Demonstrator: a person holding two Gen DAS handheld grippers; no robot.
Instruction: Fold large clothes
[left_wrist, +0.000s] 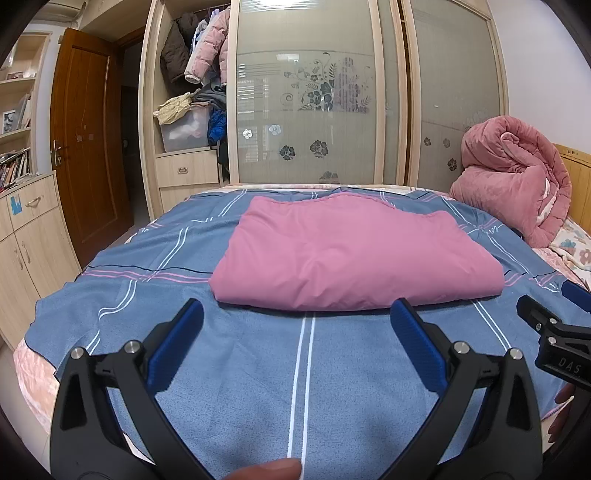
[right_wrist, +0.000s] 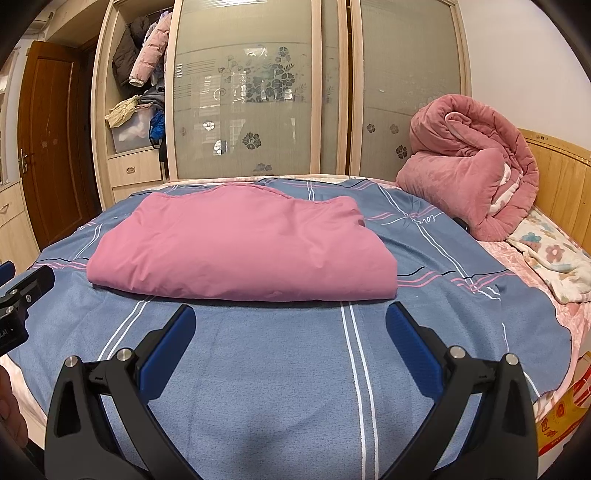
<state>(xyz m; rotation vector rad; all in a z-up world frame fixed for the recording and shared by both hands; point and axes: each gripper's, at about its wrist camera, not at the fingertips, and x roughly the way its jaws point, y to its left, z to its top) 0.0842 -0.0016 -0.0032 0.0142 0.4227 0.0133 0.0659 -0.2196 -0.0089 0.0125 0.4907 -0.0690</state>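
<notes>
A wardrobe (left_wrist: 369, 92) with frosted sliding doors stands far beyond both pairs of fingers. A bed (right_wrist: 554, 229) fills the space ahead, covered by a blue striped sheet (right_wrist: 280, 369) that runs under the fingers. A rolled pink quilt (right_wrist: 469, 166) sits well off to the right of the right gripper's fingers, against the headboard. The folded pink garment (left_wrist: 351, 251) lies flat on the sheet just ahead of the fingertips of both tools, touching neither. The left gripper (left_wrist: 295, 321) hangs over the sheet with fingers spread wide, empty. The right gripper (right_wrist: 290, 321) is likewise released, holding nothing, beside the left.
</notes>
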